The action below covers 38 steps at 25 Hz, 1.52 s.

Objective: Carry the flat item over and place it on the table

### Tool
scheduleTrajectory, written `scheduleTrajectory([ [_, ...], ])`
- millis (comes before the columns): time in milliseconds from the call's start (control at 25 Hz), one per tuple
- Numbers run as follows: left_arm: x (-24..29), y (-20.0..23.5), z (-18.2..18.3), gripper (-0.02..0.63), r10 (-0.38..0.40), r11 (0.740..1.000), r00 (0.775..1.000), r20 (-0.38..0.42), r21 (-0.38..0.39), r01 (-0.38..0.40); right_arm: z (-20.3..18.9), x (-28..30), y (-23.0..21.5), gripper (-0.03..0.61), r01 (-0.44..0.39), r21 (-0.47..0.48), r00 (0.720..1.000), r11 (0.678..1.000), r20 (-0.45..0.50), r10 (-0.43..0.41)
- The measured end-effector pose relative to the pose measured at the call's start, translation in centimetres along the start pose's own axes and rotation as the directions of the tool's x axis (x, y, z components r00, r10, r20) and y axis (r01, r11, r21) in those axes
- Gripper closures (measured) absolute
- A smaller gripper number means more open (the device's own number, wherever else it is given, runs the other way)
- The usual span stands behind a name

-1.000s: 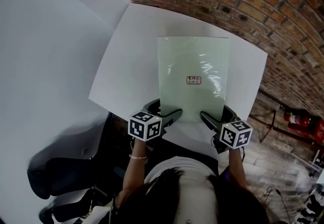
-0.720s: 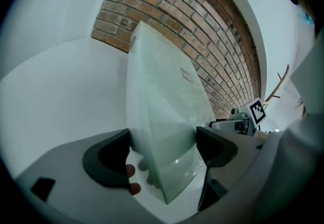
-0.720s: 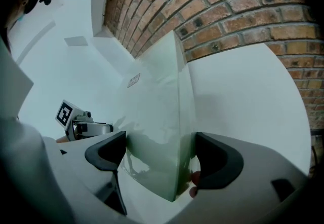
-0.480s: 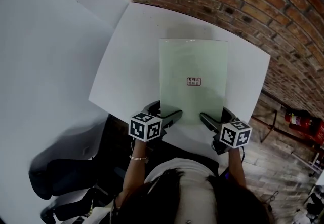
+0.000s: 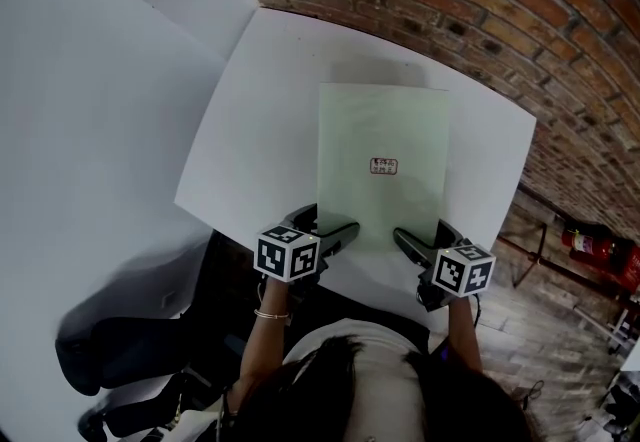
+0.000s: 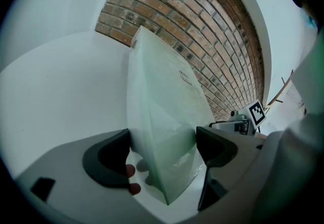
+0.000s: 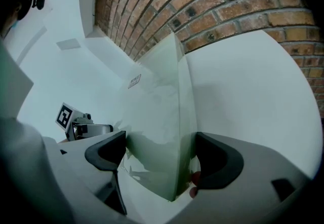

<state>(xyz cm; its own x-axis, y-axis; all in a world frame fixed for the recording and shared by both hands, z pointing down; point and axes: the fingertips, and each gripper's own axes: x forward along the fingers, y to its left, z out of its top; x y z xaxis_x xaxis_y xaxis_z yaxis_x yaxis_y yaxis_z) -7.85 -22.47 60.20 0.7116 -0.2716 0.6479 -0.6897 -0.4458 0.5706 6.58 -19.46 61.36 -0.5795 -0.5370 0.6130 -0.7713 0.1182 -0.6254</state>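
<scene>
Both left hand-held gripper [image 5: 328, 226] and right hand-held gripper [image 5: 425, 233] clamp the pale green sheet [image 5: 383, 130]; its label [image 5: 383, 166] is unreadable.

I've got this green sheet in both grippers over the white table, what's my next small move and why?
Probably lower both a little until the green sheet lies flat on the white table. The left gripper and right gripper clamp its near edge, and the shadow beyond its far edge suggests it isn't down yet.
</scene>
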Motion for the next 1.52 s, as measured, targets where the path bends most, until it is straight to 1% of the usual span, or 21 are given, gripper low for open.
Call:
scheduleTrajectory([
  [240,0.4,0.5,-0.2,0.207,-0.004,1.000,1.000,-0.012,-0.025,0.004,-0.1,0.4,-0.3,0.164,0.005,0.012,1.000,1.000,-0.012,-0.005],
  [440,0.6,0.7,-0.1,0.207,-0.008,0.999,1.000,-0.005,-0.050,0.008,0.0,0.6,-0.4,0.164,0.005,0.028,1.000,1.000,-0.011,-0.005],
  [800,0.9,1.0,-0.2,0.206,-0.017,0.997,1.000,-0.008,-0.071,0.016,0.1,0.7,-0.6,0.164,0.016,0.027,1.000,1.000,-0.017,-0.016],
  [960,1.0,1.3,-0.5,0.206,-0.030,0.995,1.000,-0.008,-0.096,0.029,0.1,0.8,-0.5,0.164,0.024,0.021,1.000,0.999,-0.014,-0.024],
  [1200,1.0,1.6,-0.7,0.206,-0.040,0.989,0.999,0.010,-0.140,0.041,0.0,0.8,-0.5,0.164,0.033,0.029,0.999,0.999,-0.010,-0.033],
  [1360,0.9,1.6,-0.6,0.206,-0.039,0.987,0.999,0.023,-0.155,0.043,0.1,0.7,-0.6,0.164,0.035,0.037,0.999,0.999,-0.006,-0.035],
  [1520,0.9,1.6,-0.6,0.206,-0.039,0.986,0.999,0.017,-0.160,0.041,0.1,0.7,-0.6,0.164,0.032,0.039,0.999,0.999,-0.005,-0.032],
])
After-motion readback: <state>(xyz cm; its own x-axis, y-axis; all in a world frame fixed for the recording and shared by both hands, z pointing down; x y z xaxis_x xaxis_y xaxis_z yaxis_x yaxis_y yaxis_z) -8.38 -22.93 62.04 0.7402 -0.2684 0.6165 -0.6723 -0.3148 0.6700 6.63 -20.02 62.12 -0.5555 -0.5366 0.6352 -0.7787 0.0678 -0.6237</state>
